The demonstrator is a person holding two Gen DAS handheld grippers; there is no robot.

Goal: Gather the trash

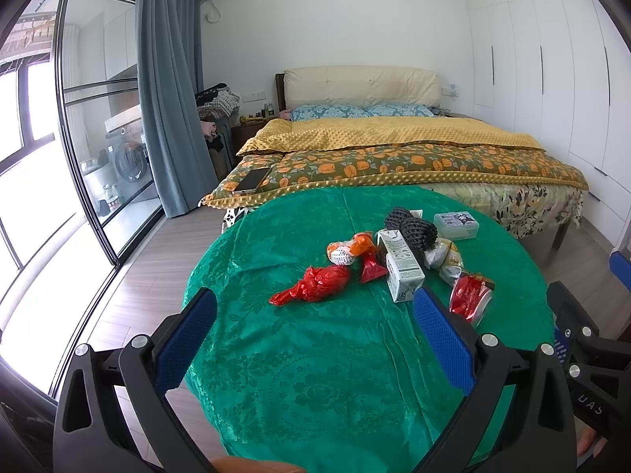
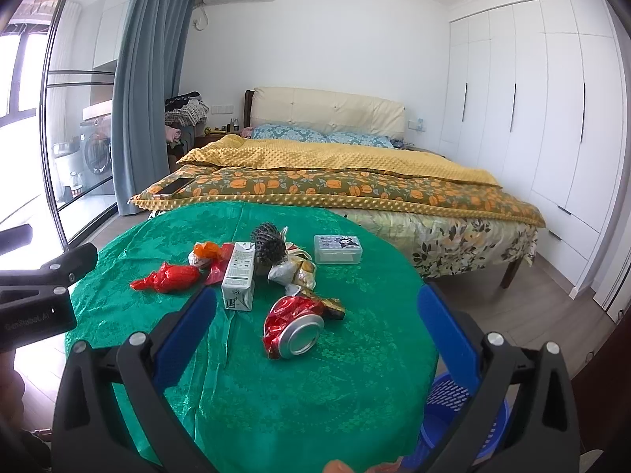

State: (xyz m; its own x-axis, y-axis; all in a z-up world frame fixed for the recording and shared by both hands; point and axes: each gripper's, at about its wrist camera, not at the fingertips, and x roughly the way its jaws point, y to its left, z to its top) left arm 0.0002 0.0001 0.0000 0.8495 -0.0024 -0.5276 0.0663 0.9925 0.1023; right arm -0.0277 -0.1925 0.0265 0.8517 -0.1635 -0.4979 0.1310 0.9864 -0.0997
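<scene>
While both stand wide open and empty, left gripper (image 1: 313,317) faces a red wrapper (image 1: 313,288) — right gripper (image 2: 315,315) frames a crushed can (image 2: 294,329); carton (image 2: 238,276) beyond left finger, on worktop (image 2: 276,394).

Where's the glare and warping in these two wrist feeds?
Left wrist: window blown out at left, glass door frame bowed by fisheye, table evenly lit and sharp. Right wrist: same washed-out left edge, wardrobe lines curve, crushed can in focus.
</scene>
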